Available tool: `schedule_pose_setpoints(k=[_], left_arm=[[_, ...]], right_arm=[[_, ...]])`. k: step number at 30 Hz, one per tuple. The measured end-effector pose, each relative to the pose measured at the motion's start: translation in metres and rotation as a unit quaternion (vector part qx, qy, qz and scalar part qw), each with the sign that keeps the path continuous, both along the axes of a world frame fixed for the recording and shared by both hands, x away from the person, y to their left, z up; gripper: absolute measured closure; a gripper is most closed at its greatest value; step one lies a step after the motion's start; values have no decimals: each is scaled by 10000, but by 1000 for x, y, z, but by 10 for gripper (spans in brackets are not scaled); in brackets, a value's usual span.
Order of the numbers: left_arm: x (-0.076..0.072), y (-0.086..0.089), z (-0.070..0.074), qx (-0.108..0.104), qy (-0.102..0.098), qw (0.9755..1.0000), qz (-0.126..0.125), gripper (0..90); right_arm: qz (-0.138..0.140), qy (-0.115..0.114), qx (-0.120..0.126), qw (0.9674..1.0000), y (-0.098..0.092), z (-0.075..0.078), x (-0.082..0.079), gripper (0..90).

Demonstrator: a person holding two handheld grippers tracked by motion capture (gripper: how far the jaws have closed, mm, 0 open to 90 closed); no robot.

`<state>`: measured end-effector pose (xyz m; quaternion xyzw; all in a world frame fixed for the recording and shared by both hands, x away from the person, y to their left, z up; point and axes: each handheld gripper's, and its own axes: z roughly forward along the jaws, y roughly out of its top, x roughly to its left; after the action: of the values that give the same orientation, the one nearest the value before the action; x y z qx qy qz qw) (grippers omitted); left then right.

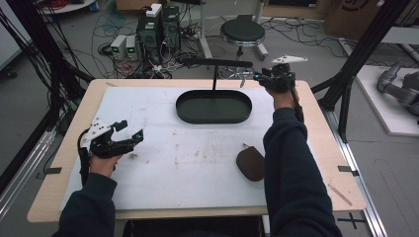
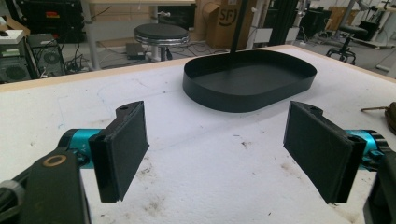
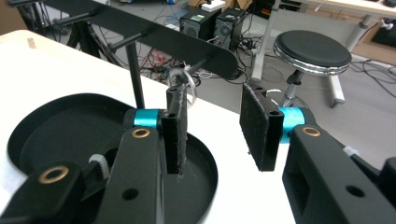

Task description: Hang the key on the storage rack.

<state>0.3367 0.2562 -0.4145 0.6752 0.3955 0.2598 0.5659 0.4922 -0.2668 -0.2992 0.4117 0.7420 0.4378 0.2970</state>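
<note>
My right gripper is up at the black stand's crossbar, jaws part open with nothing between them, beside a clear ring hanging from one peg at the table's far edge. One black oval tray sits under it. My left gripper hovers wide open, holding nothing. One brown pouch lies near my right sleeve. A carton behind reads "SF".

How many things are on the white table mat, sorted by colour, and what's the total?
Black: 1, the oval tray of the stand
Brown: 1, the brown pouch
Total: 2
</note>
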Motion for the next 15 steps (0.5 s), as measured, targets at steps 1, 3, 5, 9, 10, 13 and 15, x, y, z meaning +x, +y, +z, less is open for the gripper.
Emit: schedule_pose_setpoints(k=[1, 3, 5, 9, 10, 13, 15], left_arm=[[0, 0, 0, 0, 0, 10000, 0, 215], [-1, 0, 0, -4, -13, 10000, 2, 216], [-2, -1, 1, -24, -42, 10000, -2, 216], [-2, 0, 1, -18, -48, 10000, -5, 216], [-3, 0, 2, -39, -48, 10000, -4, 216], [-3, 0, 2, -52, -77, 10000, -15, 216], [-5, 0, 2, -35, -75, 10000, -44, 216]], right_arm=[[-26, 45, -24, 10000, -6, 1, -4, 630], [-56, 110, -19, 9999, -10, 1, -6, 613], [-18, 73, 175, 9998, -20, 3, -15, 562], [183, 113, 297, 9993, -29, 0, -33, 439], [237, 147, 294, 9992, -32, 0, -39, 408], [304, 213, 171, 9992, -37, 2, -59, 337], [376, 67, 122, 9992, -38, 1, -75, 282]])
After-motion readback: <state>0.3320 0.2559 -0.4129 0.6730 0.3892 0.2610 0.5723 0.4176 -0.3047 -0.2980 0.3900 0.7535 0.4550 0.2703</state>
